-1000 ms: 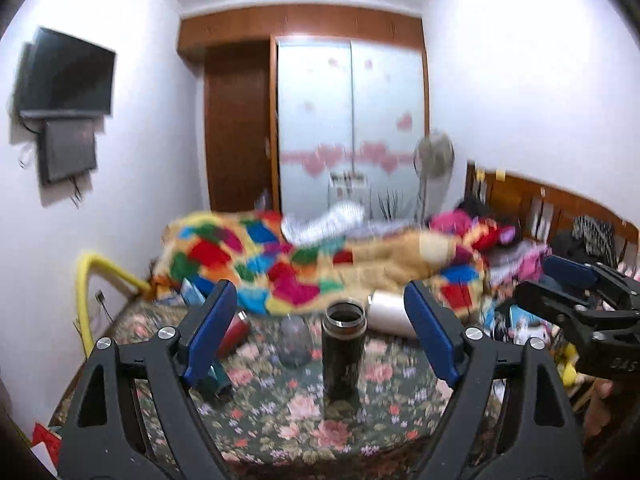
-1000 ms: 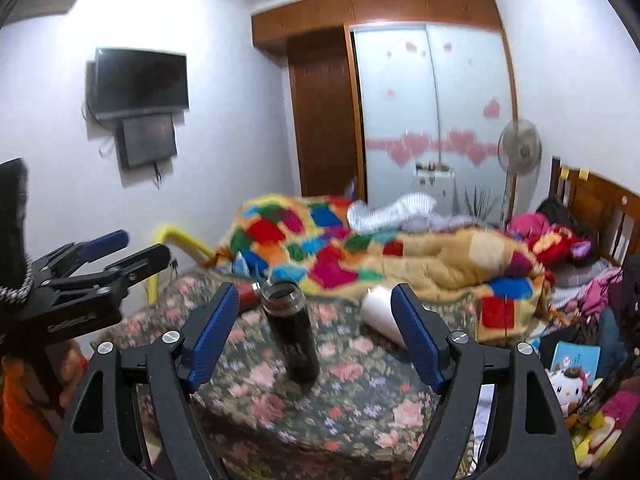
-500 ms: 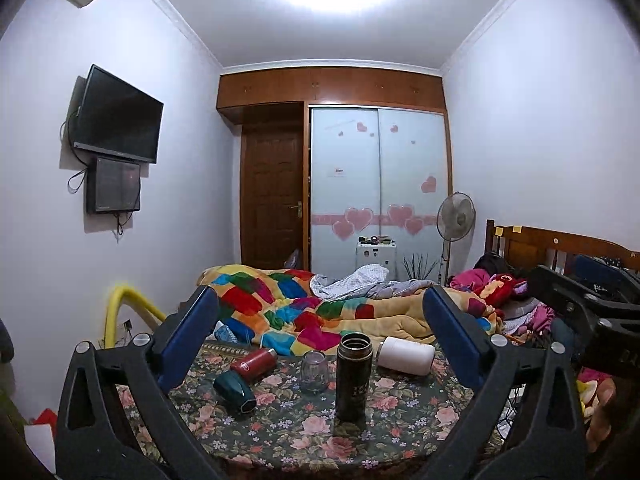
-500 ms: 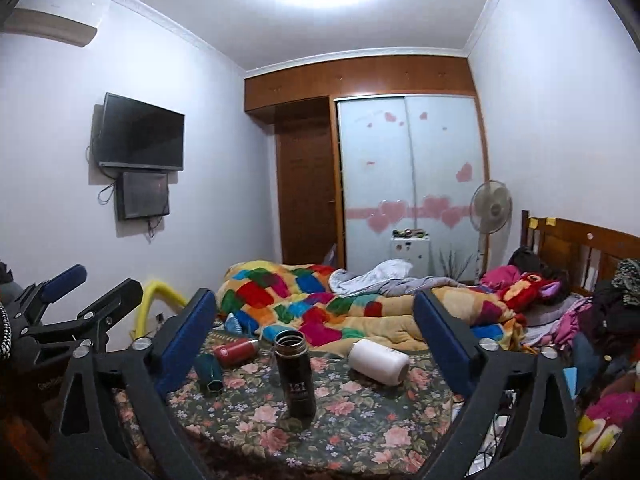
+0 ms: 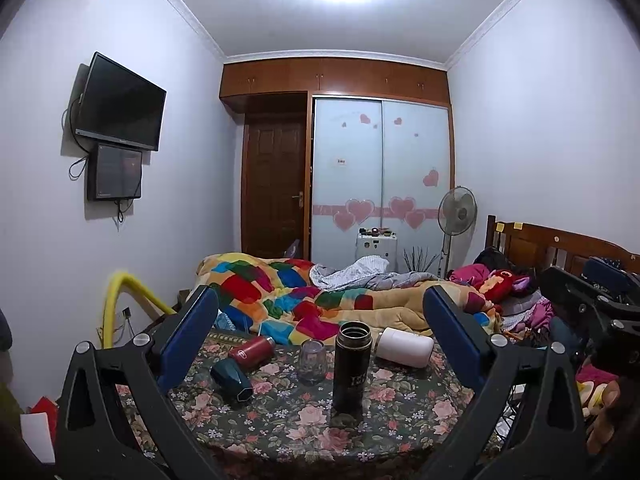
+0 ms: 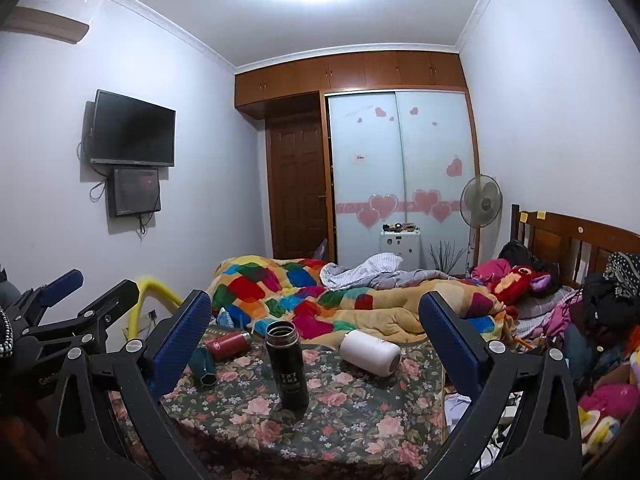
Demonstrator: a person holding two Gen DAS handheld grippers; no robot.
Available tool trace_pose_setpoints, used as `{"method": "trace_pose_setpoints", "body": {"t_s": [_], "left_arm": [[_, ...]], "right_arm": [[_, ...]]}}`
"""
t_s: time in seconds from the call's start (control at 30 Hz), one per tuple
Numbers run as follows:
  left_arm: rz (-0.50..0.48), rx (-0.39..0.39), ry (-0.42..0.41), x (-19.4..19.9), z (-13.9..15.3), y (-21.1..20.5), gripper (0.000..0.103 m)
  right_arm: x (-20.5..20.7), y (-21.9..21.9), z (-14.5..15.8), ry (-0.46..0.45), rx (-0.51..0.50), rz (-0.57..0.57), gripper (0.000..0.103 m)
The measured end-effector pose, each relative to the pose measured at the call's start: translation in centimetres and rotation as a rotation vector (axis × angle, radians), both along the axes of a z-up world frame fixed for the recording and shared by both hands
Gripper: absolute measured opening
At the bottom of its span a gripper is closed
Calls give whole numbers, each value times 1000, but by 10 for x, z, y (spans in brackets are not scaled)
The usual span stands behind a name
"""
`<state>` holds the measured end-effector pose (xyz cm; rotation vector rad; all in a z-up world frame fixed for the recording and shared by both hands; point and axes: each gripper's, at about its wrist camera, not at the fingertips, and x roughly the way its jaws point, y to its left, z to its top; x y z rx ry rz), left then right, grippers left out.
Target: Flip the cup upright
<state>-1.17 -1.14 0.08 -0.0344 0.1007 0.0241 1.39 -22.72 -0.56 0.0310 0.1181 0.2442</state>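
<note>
A black flask cup [image 5: 351,366] stands upright, mouth open, on the floral-cloth table [image 5: 400,412]; it also shows in the right wrist view [image 6: 287,364]. A white cup [image 5: 405,347] lies on its side behind it, seen too in the right wrist view [image 6: 370,353]. A red cup [image 5: 251,352] and a dark teal cup [image 5: 231,379] lie on their sides to the left. A clear glass [image 5: 311,361] stands inverted beside the black cup. My left gripper [image 5: 320,328] and right gripper [image 6: 314,326] are open and empty, held back from the table.
A bed with a colourful quilt [image 5: 300,296] lies behind the table. A yellow tube [image 5: 120,300] stands at the left, a fan [image 5: 456,216] and a wooden headboard [image 5: 560,248] at the right. Clothes and toys [image 6: 600,360] pile up at the right.
Both grippers have pulled back and up from the table, so the cups look smaller and more of the room shows. The black cup stays upright.
</note>
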Motion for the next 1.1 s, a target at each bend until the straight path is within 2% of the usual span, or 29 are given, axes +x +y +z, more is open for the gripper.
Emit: {"method": "trace_pose_setpoints", "body": {"t_s": [1.1], "left_arm": [[-1, -20, 39, 12, -9, 1, 103]], "right_arm": [[2, -1, -7, 36, -3, 20, 103]]}}
